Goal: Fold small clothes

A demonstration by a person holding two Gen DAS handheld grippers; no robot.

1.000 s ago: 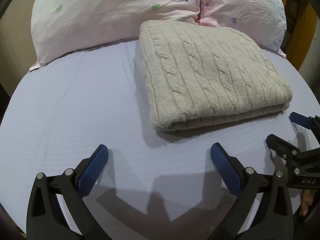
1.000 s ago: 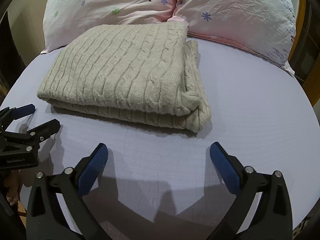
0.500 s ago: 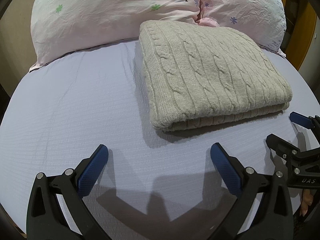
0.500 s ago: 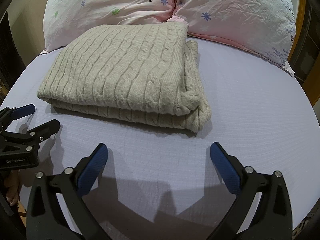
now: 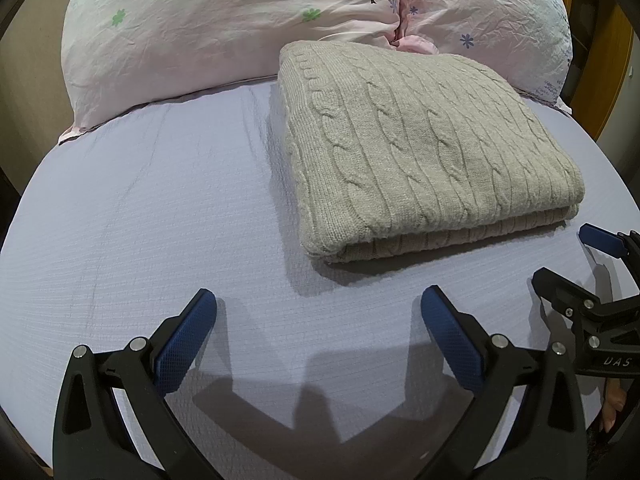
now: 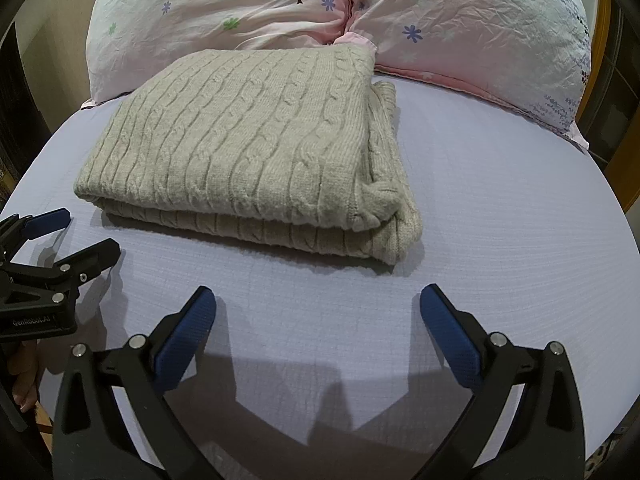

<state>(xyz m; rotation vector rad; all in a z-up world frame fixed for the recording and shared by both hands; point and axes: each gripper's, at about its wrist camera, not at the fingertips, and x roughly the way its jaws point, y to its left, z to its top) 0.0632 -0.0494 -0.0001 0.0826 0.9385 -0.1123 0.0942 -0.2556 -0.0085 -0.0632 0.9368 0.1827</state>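
A beige cable-knit sweater (image 5: 420, 148) lies folded into a thick rectangle on the lilac bed sheet (image 5: 140, 220); it also shows in the right wrist view (image 6: 248, 160). My left gripper (image 5: 318, 312) is open and empty, hovering over the sheet in front of the sweater's left corner. My right gripper (image 6: 318, 312) is open and empty, in front of the sweater's right corner. Each gripper shows in the other's view: the right one (image 5: 572, 256) at the right edge, the left one (image 6: 80, 232) at the left edge, both with jaws apart.
Two pink flowered pillows (image 5: 224, 24) (image 6: 472, 32) lie at the head of the bed behind the sweater. A wooden frame (image 5: 612, 80) stands to the right. The sheet (image 6: 500, 220) extends bare on both sides of the sweater.
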